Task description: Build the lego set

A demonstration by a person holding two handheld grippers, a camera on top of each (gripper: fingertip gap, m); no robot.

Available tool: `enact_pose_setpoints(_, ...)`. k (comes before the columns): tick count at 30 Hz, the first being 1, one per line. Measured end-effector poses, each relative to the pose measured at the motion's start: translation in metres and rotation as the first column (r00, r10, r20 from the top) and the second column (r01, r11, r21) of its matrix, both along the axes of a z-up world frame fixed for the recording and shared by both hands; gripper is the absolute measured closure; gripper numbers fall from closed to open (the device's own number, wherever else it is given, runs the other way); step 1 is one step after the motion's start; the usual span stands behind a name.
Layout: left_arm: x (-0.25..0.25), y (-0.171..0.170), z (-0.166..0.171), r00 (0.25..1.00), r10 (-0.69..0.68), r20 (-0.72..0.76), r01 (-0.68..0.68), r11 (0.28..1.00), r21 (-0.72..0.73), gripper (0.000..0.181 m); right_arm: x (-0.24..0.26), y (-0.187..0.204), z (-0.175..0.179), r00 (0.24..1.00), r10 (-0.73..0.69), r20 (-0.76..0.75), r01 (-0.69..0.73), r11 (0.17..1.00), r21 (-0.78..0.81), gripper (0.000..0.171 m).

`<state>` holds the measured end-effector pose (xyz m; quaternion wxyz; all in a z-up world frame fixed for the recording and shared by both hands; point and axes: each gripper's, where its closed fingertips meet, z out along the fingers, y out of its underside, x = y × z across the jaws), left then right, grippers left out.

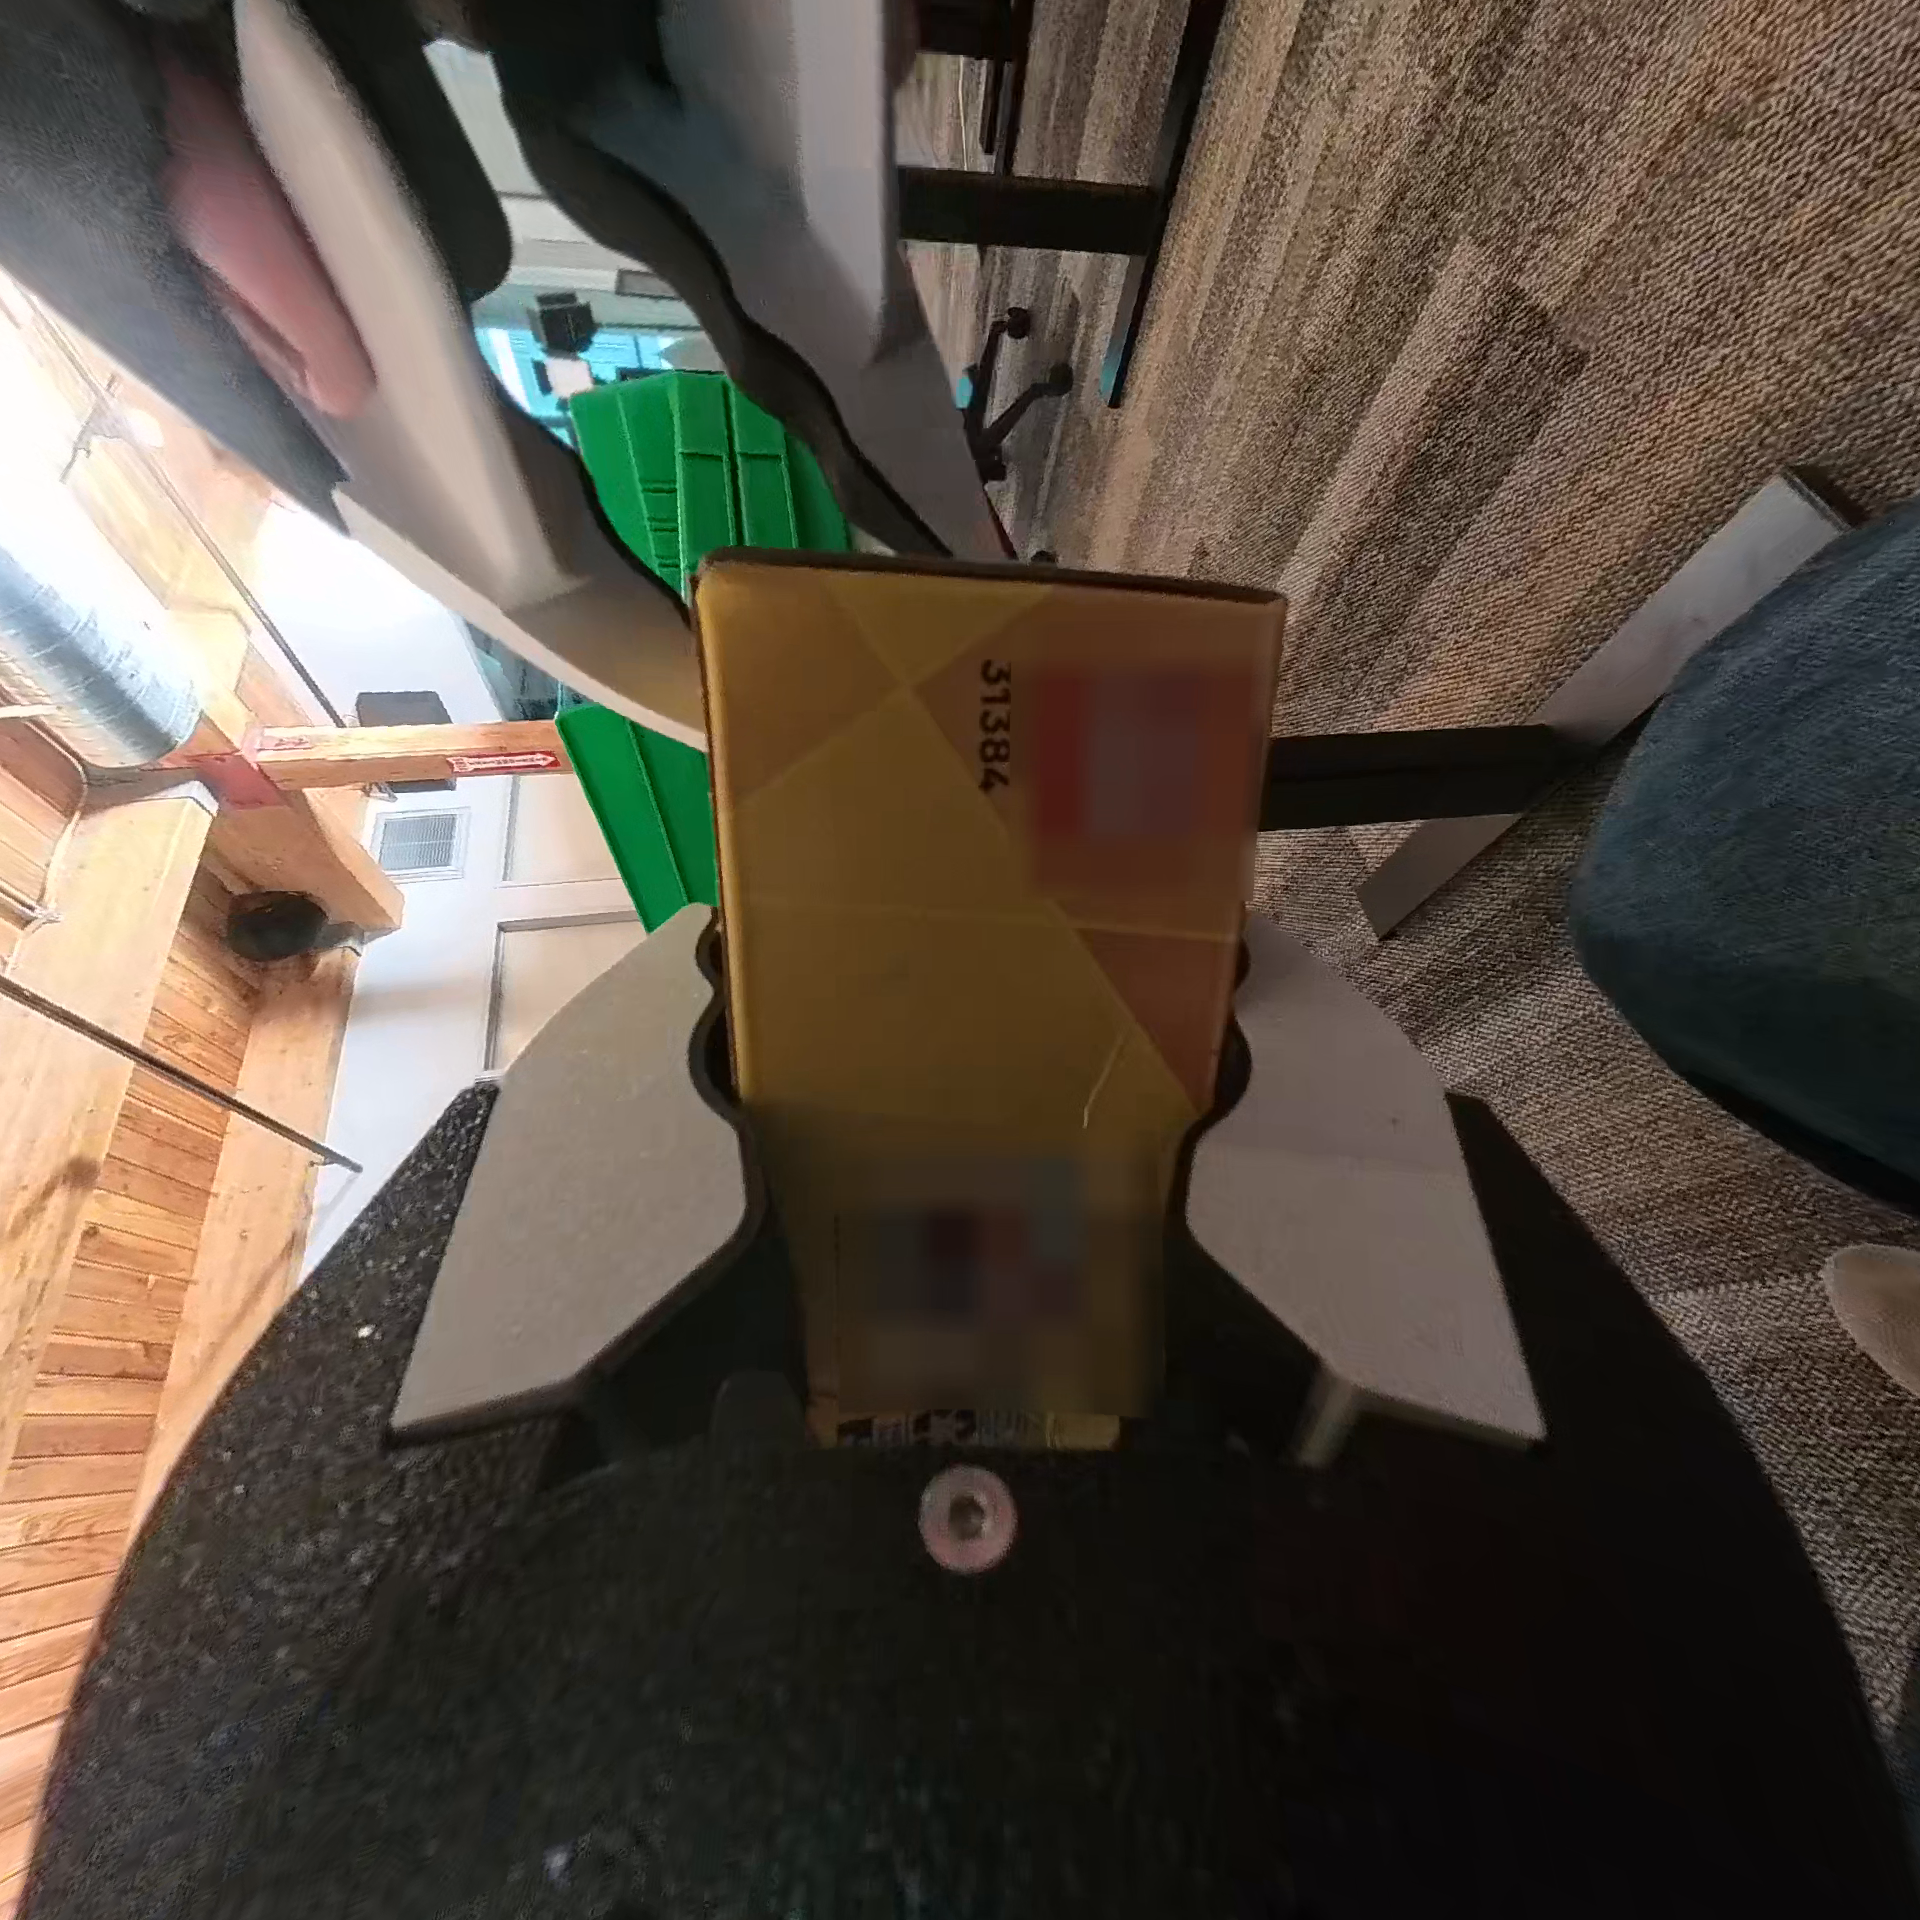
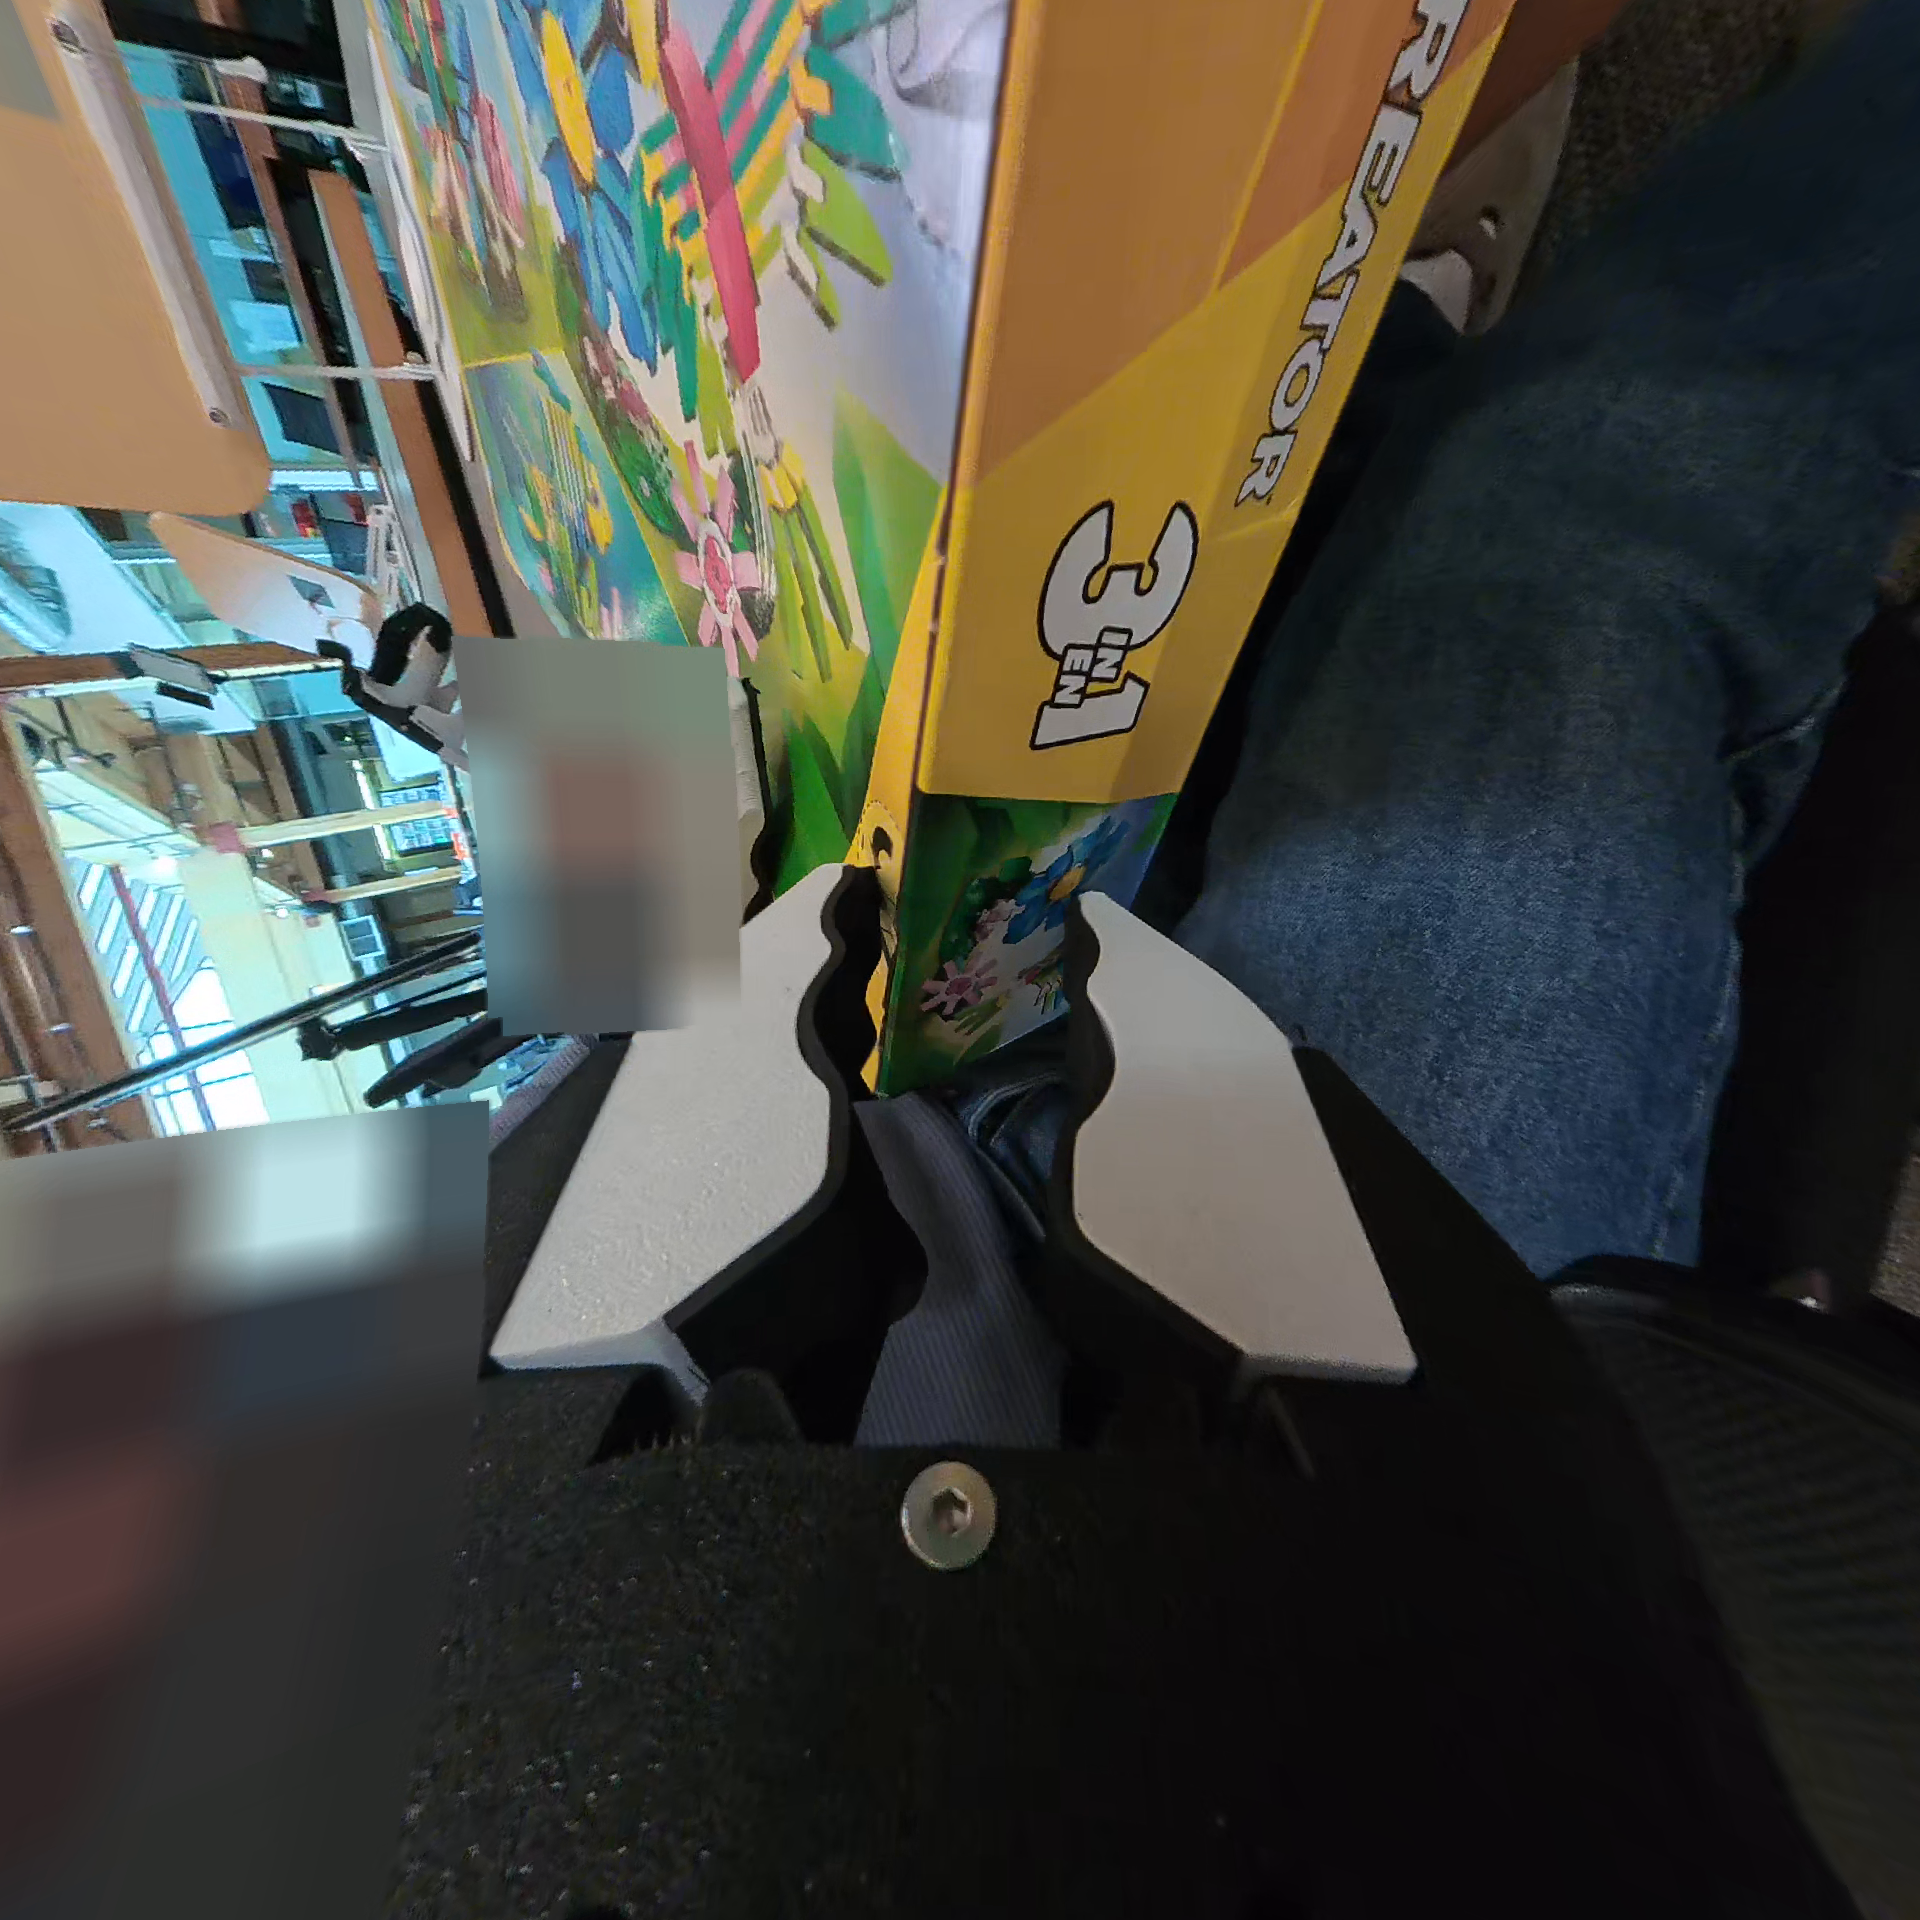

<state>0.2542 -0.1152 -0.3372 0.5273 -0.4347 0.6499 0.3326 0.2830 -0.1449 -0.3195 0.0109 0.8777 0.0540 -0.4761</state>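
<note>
A yellow lego box (image 1: 935,883) with a colourful flower picture on its front (image 2: 1143,416) is held up in the air between both grippers. My left gripper (image 1: 977,997) is shut on the box's narrow yellow side, one grey finger on each face. My right gripper (image 2: 966,925) is shut on one end of the box, near its corner. It also shows in the left wrist view as grey fingers (image 1: 447,416) straddling the box's far end. No loose bricks are in view.
A person's leg in blue jeans (image 2: 1507,831) lies right under and beside the box, also in the left wrist view (image 1: 1766,831). Grey carpet (image 1: 1455,312), black table legs (image 1: 1039,208) and an office chair base (image 1: 1008,405) lie beyond. Green ribbed plastic (image 1: 707,468) is behind the box. One gripper's finger ends stand about 5 cm off the other's.
</note>
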Motion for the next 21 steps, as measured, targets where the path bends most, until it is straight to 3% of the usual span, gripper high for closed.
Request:
enact_pose_setpoints(3, -0.001, 0.001, 0.003, 1.000, -0.006, 0.030, 0.007, 0.999, -0.035, 0.094, -0.002, 0.002, 0.005, 1.000, 0.003, 0.013, -0.003, 1.000, 0.021, 0.136)
enact_pose_setpoints(6, -0.006, 0.000, 0.005, 0.999, -0.027, 0.028, 0.028, 0.999, -0.040, 0.094, -0.005, 0.005, 0.009, 0.999, 0.041, 0.024, -0.045, 0.988, 0.147, 0.133)
enact_pose_setpoints(9, -0.011, -0.002, 0.022, 0.995, -0.050, 0.081, 0.056, 0.996, -0.072, 0.094, 0.004, 0.009, 0.024, 0.984, 0.152, 0.089, -0.176, 0.876, 0.450, 0.116)
enact_pose_setpoints(11, -0.017, -0.002, 0.046, 0.983, -0.069, 0.167, 0.087, 0.991, -0.104, 0.094, 0.008, 0.008, 0.050, 0.966, 0.208, 0.156, -0.256, 0.660, 0.706, 0.105)
enact_pose_setpoints(13, -0.027, -0.001, 0.073, 0.961, -0.082, 0.264, 0.125, 0.980, -0.154, 0.094, 0.010, 0.006, 0.077, 0.921, 0.205, 0.331, -0.381, 0.296, 0.876, 0.098)
enact_pose_setpoints(15, -0.037, -0.001, 0.090, 0.948, -0.116, 0.297, 0.185, 0.959, -0.216, 0.094, 0.001, 0.007, 0.107, 0.856, 0.111, 0.505, -0.498, -0.085, 0.863, 0.089)
enact_pose_setpoints(17, -0.044, -0.004, 0.096, 0.947, -0.167, 0.274, 0.245, 0.929, -0.279, 0.094, -0.020, 0.002, 0.130, 0.781, 0.047, 0.623, -0.567, -0.365, 0.738, 0.084)
enact_pose_setpoints(19, -0.050, -0.004, 0.102, 0.942, -0.191, 0.276, 0.277, 0.906, -0.320, 0.093, -0.041, 0.003, 0.134, 0.693, -0.011, 0.721, -0.617, -0.526, 0.585, 0.079)
enact_pose_setpoints(21, -0.058, -0.002, 0.113, 0.931, -0.193, 0.310, 0.300, 0.888, -0.349, 0.093, -0.058, 0.006, 0.130, 0.630, -0.041, 0.775, -0.625, -0.618, 0.476, 0.081)
